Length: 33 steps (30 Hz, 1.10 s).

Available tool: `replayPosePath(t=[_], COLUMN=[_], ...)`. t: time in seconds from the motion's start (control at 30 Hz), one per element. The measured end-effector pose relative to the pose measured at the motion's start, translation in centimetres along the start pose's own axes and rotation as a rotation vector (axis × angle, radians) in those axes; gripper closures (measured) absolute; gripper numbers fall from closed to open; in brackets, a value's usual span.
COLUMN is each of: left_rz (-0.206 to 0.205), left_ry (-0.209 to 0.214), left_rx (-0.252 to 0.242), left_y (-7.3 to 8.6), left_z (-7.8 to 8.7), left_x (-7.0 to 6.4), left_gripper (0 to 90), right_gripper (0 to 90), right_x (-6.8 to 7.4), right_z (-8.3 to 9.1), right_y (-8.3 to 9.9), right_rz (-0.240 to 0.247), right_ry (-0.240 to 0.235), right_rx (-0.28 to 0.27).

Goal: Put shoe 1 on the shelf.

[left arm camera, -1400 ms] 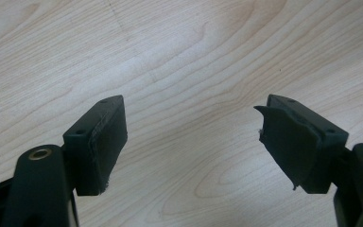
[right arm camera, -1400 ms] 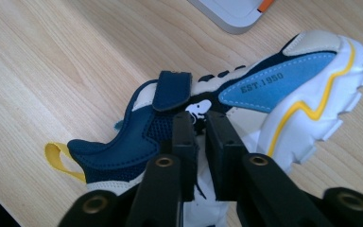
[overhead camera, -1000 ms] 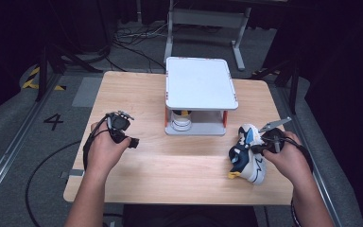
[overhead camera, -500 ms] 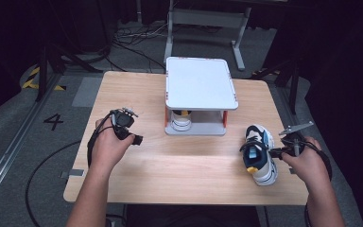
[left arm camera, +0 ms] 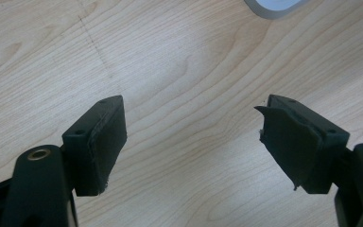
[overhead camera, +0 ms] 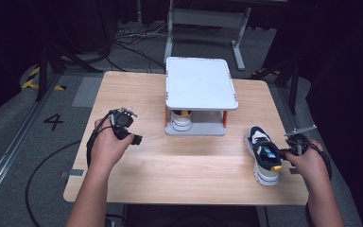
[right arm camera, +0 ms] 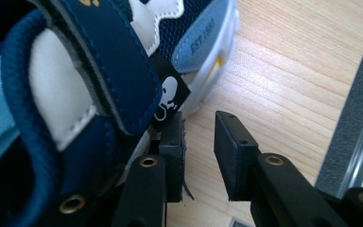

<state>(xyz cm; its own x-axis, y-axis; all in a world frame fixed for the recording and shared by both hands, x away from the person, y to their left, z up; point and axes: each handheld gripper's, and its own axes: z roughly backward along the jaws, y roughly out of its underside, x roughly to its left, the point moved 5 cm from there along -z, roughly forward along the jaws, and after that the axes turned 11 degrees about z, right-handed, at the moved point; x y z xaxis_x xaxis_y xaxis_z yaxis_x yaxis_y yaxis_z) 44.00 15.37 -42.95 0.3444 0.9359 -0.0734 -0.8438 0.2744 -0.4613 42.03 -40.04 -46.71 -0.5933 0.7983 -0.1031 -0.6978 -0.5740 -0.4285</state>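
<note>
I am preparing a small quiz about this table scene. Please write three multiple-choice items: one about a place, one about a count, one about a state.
1. Where does the shoe on the table lie?
A. near the table's right edge, by the right gripper
B. on top of the white rack
C. under the left gripper

2. How many shoes can be seen in the high view?
A. one
B. two
C. four

3. How stand the jaws of the left gripper?
A. clamped on a shoe
B. closed on nothing
C. wide apart over bare wood

Key:
1 A, the blue and white shoe lies beside the right gripper.
2 B, a second shoe sits under the rack.
3 C, the left gripper has wood between its jaws.
</note>
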Motion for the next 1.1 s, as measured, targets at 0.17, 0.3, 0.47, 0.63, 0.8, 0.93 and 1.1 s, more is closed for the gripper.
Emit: replayPosePath(t=[0.17,0.3,0.47,0.63,0.8,0.93,1.1], left_rz=[0.0,-0.002,-0.003,0.005,0.018,0.03,0.037], left_ry=[-0.002,-0.003,-0.005,-0.011,-0.018,-0.017,-0.018], left_rx=[-0.003,0.001,0.002,0.001,0.005,0.005,0.002], left_y=[0.0,0.0,0.3,0.9,1.3,1.6,1.8], left_z=[0.0,0.0,0.1,0.5,0.6,0.7,0.9], left_x=[0.1,0.0,0.0,0.3,0.7,0.8,1.0], left_gripper=[23.2,23.3,23.2,23.2,23.2,23.2,23.2], right_gripper=[62.1,53.7,50.4,47.1,56.3,73.0,76.7], right_x=[-0.7,-0.6,1.6,2.0,1.9,2.4,3.4], right_z=[0.8,4.2,6.5,4.0,1.9,2.1,2.7], right_y=[0.2,-0.6,-2.6,-3.6,-4.4,-5.1,-6.7], right_rz=[0.001,0.007,0.1,0.174,0.226,0.298,0.352], right_ry=[0.062,0.132,0.118,0.111,0.112,0.11,0.125], right_rx=[0.003,-0.062,-0.131,-0.055,-0.016,-0.023,-0.085])
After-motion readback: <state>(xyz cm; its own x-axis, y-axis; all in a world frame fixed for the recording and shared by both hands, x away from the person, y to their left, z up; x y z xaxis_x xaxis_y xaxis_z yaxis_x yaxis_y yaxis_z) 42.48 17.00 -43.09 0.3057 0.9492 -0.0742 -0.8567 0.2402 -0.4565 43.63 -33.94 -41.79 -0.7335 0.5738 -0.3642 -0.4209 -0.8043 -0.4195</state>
